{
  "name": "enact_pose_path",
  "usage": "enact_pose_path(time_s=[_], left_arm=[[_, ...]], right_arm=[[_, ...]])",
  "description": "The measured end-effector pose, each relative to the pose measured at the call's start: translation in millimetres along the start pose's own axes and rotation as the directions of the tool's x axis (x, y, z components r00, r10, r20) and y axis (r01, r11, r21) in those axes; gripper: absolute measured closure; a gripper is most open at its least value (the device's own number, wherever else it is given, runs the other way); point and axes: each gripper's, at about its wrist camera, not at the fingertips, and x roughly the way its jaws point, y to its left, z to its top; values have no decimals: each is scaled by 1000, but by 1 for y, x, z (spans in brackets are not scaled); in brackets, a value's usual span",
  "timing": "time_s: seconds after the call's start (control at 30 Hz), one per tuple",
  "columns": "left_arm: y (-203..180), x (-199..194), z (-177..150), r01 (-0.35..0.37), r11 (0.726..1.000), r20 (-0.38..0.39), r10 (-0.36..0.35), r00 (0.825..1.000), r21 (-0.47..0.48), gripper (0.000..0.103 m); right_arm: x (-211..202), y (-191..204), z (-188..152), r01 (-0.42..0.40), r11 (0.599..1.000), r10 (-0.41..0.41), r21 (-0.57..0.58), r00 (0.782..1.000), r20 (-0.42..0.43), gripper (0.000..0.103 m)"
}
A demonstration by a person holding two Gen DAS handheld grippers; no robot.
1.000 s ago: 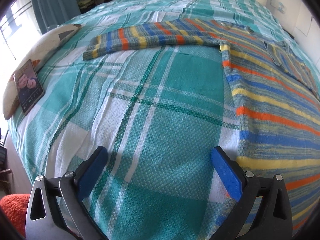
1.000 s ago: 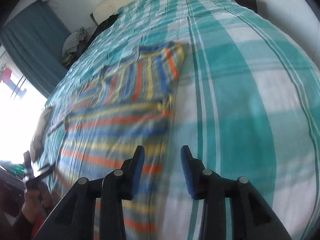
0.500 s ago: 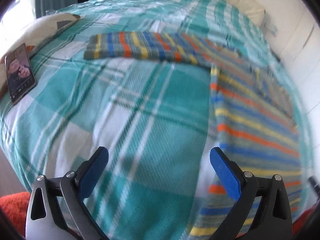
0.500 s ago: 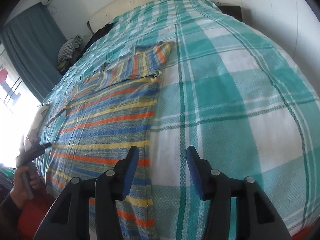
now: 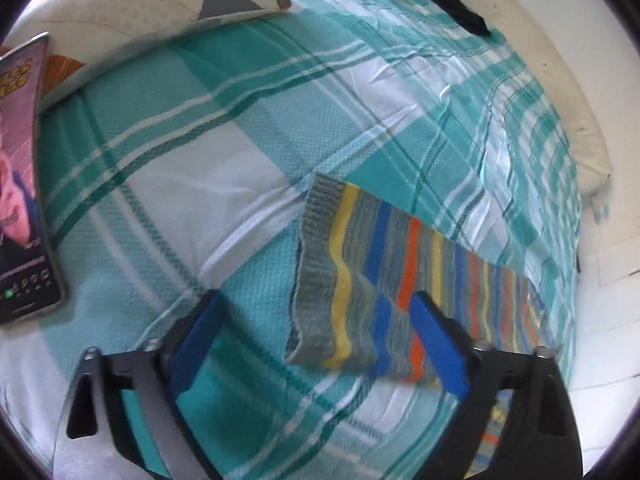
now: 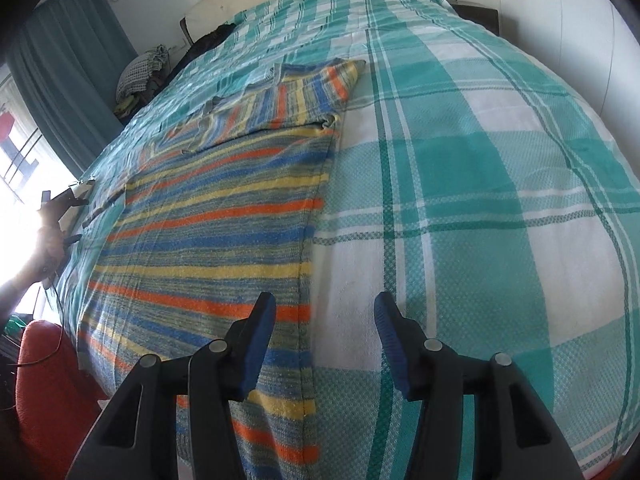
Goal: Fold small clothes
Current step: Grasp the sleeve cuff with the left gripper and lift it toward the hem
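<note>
Striped sweater (image 6: 224,240) lies flat on the bed (image 6: 480,200), which is covered in a teal and white plaid spread. Body of the sweater runs up the left half of the right wrist view, its straight side edge just left of the bed's middle. Right sleeve (image 6: 312,88) is already folded in across the chest, cuff end pointing to the far right.

Left sleeve (image 5: 380,280) stretches out flat over the bed, well away from the sweater's body. Grey ribbed cuff (image 5: 316,272) at its free end, then yellow, blue and orange bands.

Left gripper (image 5: 320,344): jaws closing, blue pads apart. The sleeve's cuff end sits between them, nearer the right pad, which overlaps the orange band in view. Left pad is over bare bed, clear of the knit. Cannot tell whether the right pad touches the cloth; no grip yet.

Right gripper (image 6: 324,340): jaws parted, nothing between them but the sweater's side edge and bare bed below. Left pad over the striped knit near the hem corner, right pad over white plaid. No contact visible.

Phone (image 5: 24,184) lies on the bed well left of the sleeve, screen lit, beside a pale pillow (image 5: 132,20). A hand (image 6: 50,240) at the far left edge of the right wrist view holds the other gripper's handle.
</note>
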Motion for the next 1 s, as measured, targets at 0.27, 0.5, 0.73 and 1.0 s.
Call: enact_pose_path(time_s=[0.27, 0.5, 0.73, 1.0], left_arm=[[-76, -35, -1, -123, 942, 132, 85, 988, 311, 98], [-256, -90, -60, -9, 737, 172, -147, 974, 676, 98], [-371, -39, -160, 135, 530, -50, -171, 984, 837, 55], [-306, -22, -124, 121, 731, -20, -145, 989, 672, 19]], right_arm=[[-1, -9, 4, -27, 999, 27, 46, 1000, 14, 52], [-5, -20, 6, -76, 991, 73, 114, 997, 29, 52], [-9, -25, 6, -76, 989, 71, 128, 997, 39, 52], [-17, -37, 6, -96, 980, 87, 174, 994, 61, 52]])
